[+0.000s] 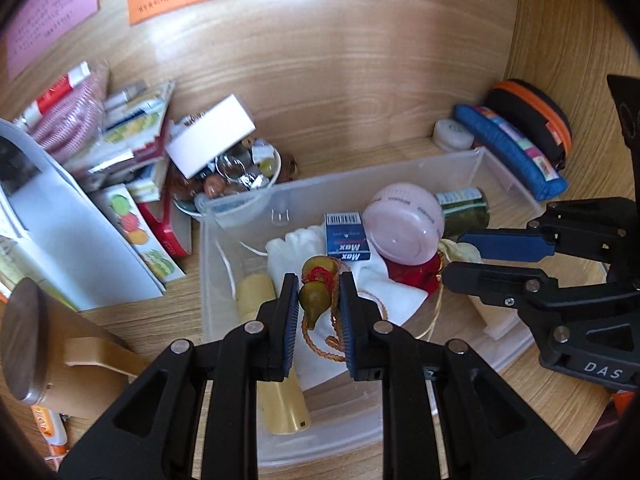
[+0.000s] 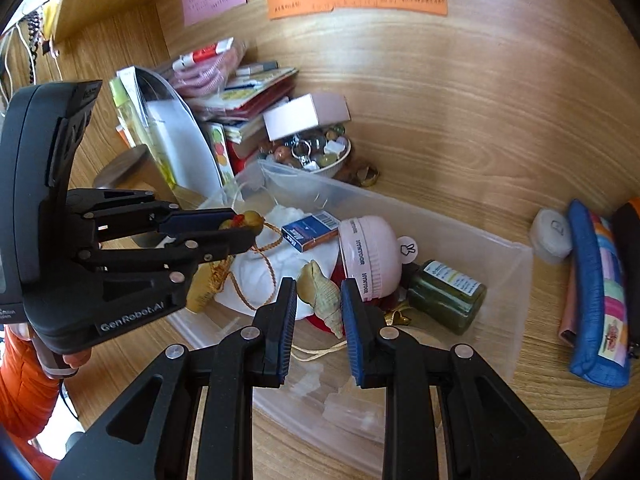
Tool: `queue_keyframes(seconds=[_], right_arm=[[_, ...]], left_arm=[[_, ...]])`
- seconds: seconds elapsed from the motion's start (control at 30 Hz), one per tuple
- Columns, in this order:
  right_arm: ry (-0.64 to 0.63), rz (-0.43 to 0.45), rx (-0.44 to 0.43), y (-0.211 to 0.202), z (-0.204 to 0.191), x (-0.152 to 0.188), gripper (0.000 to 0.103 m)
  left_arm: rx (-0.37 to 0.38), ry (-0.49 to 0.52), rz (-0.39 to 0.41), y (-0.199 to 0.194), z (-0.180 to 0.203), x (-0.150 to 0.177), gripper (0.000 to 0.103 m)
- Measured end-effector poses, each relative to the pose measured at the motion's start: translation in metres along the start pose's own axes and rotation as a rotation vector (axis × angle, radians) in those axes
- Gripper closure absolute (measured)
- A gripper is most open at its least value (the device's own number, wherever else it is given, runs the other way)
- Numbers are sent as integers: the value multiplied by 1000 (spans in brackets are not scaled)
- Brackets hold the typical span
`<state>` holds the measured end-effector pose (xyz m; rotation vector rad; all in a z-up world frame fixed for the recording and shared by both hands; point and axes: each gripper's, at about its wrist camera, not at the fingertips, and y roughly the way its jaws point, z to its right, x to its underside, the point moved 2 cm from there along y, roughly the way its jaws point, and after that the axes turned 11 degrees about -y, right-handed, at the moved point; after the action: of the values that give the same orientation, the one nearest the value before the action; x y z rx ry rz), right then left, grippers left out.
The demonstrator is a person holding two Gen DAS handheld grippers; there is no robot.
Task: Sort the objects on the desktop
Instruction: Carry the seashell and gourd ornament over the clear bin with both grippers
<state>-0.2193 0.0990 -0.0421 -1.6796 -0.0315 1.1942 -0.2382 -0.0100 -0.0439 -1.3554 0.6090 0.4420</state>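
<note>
My left gripper is shut on a small olive gourd charm with red thread and an orange braided cord. It hangs over the clear plastic bin. In the right wrist view the same gourd charm sits between the pads of the left gripper. My right gripper is shut on a pale conch shell, also above the bin. Seen from the left wrist view, the right gripper reaches in from the right with the shell in its tips.
The bin holds a pink round jar, a blue Max box, a green jar, white cloth and a yellow tube. Behind it stand a trinket bowl, stacked packets and books, and a blue pencil case. An orange sleeve shows at the left.
</note>
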Motion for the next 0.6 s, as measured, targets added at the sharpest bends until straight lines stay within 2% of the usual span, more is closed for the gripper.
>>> queue_keyframes(seconds=[0.2, 0.47, 0.6], right_arm=[[-23, -26, 1, 12, -2, 2, 82], [-65, -65, 27, 24, -5, 0, 82], [-76, -82, 24, 27, -7, -1, 82]], left_arm=[[-11, 21, -33, 17, 2, 5, 84], [-55, 77, 1, 17, 6, 11, 83], [-47, 74, 7, 18, 2, 11, 80]])
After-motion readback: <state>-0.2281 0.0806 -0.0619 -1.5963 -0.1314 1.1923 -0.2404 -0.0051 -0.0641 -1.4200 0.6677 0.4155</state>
